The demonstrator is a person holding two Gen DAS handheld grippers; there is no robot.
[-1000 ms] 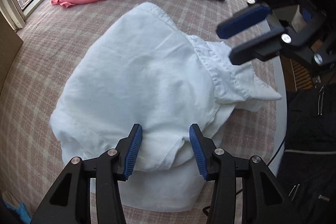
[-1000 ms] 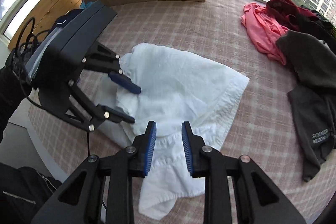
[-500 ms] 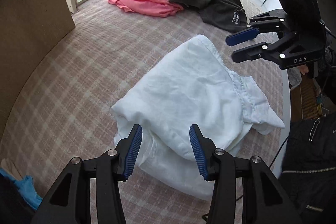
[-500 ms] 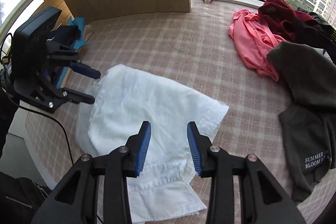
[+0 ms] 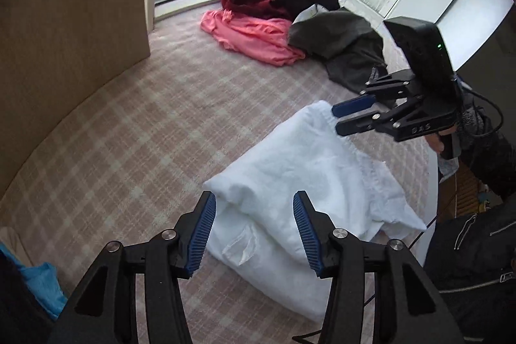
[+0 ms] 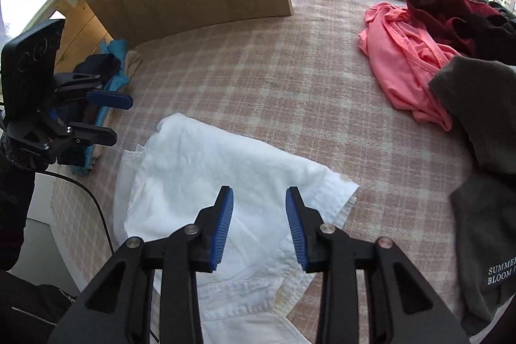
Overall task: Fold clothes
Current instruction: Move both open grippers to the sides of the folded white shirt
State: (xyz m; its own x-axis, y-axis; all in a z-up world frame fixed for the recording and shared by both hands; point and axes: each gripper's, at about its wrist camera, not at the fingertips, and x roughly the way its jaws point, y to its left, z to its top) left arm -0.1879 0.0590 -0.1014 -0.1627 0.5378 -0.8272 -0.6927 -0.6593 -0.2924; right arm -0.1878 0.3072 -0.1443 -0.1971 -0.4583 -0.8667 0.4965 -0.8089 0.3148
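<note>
Left wrist view: the white garment (image 5: 300, 182) lies folded on the plaid cover (image 5: 145, 134), near its edge. The left gripper (image 5: 254, 231) and right gripper (image 6: 259, 226) hover above the garment, both spread wide and empty, with the pink top (image 6: 403, 70) well beyond it.

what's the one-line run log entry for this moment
task: fold clothes | left gripper: open, above white garment | right gripper: open, holding nothing | garment: partly folded on plaid surface

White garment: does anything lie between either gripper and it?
Nothing visible. The white garment lies bare on the plaid cover; left gripper and right gripper are above it, jaws open.
</note>
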